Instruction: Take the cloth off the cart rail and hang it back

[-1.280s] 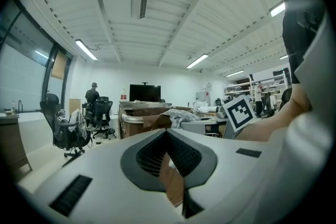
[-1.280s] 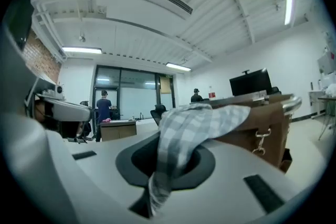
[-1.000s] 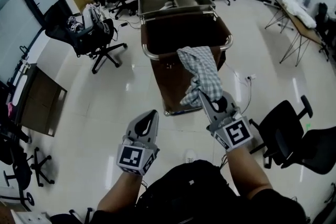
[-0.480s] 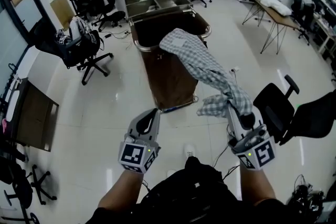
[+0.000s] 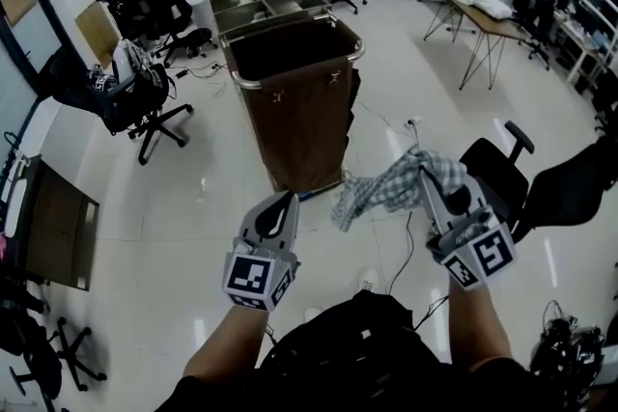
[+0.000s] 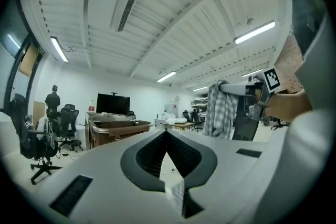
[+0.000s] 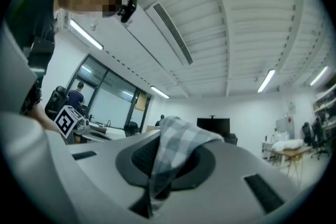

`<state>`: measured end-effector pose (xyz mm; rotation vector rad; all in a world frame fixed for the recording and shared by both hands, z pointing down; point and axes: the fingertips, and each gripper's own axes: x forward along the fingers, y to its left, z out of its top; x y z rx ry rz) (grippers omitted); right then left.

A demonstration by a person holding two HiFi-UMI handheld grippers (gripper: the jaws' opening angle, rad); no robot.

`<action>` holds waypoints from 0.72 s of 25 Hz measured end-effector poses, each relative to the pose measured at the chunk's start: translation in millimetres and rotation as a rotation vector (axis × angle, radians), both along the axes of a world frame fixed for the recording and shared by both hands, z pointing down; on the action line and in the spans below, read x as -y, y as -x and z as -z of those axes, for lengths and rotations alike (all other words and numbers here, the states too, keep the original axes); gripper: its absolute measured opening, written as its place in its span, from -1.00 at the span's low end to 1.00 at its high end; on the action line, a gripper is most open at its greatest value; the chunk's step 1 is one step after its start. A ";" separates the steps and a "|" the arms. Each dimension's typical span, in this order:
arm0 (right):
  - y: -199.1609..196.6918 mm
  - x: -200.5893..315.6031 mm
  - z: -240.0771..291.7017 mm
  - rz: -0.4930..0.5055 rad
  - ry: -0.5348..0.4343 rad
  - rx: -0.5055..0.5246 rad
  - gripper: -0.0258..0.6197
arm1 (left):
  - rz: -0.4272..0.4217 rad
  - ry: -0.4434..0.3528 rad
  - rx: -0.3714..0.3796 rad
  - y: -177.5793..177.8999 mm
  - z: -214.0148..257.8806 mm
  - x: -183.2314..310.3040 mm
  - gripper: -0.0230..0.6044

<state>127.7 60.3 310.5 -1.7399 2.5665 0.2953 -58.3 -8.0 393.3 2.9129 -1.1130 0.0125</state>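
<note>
- Head view: my right hand-held gripper [image 5: 425,177] holds the checked cloth [image 5: 386,190] apart from the cart [image 5: 299,111]; the cloth hangs above the floor [image 5: 174,198].
- Left gripper view: my left hand-held gripper [image 6: 167,132] has its tips together and holds nothing.
- Right gripper view: the jaws are clamped on the cloth, which drapes over them.

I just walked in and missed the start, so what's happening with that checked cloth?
A person holds a gripper in each hand. The right hand-held gripper is shut on the checked cloth, which dangles clear of the brown cart. The left hand-held gripper is shut and empty. The cloth is not yet hung back.
</note>
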 end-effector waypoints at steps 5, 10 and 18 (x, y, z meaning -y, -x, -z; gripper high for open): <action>25.5 19.4 -32.5 0.064 0.116 0.022 -0.80 | 0.010 -0.004 -0.024 3.0 7.8 -4.5 -0.93; 41.9 12.9 -28.3 0.112 0.108 0.004 -0.80 | 0.023 -0.002 -0.041 8.1 8.7 -7.6 -0.93; 43.6 19.4 -32.7 0.116 0.116 0.029 -0.80 | 0.048 -0.006 -0.002 15.6 7.8 -1.9 -0.93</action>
